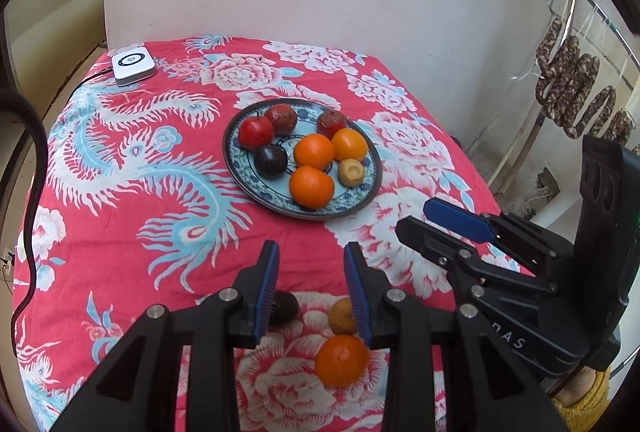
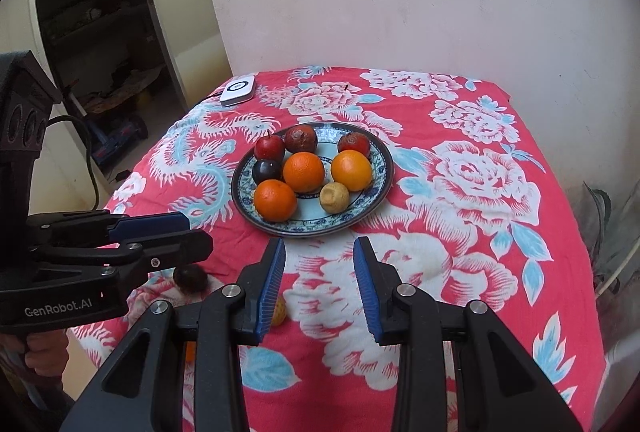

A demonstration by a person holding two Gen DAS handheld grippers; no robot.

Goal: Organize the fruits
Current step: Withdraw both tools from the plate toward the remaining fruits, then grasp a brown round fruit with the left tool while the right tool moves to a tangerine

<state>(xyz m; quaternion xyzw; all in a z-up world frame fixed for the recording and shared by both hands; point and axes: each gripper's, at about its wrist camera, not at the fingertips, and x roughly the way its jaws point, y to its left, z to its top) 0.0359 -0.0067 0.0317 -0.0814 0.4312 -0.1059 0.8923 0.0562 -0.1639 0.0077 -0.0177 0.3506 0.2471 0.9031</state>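
Between plate (image 2: pixel 382 187) and near edge, bare cloth (image 2: pixel 440 264)

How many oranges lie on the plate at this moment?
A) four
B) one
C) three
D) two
C: the blue-patterned plate holds three oranges, one at the front left, one in the middle and one at the right; a fourth orange sits off the plate on the cloth.

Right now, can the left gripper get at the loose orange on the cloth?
Probably yes: the orange lies uncovered just below the left gripper, whose jaws are empty; a tan fruit sits close beside it.
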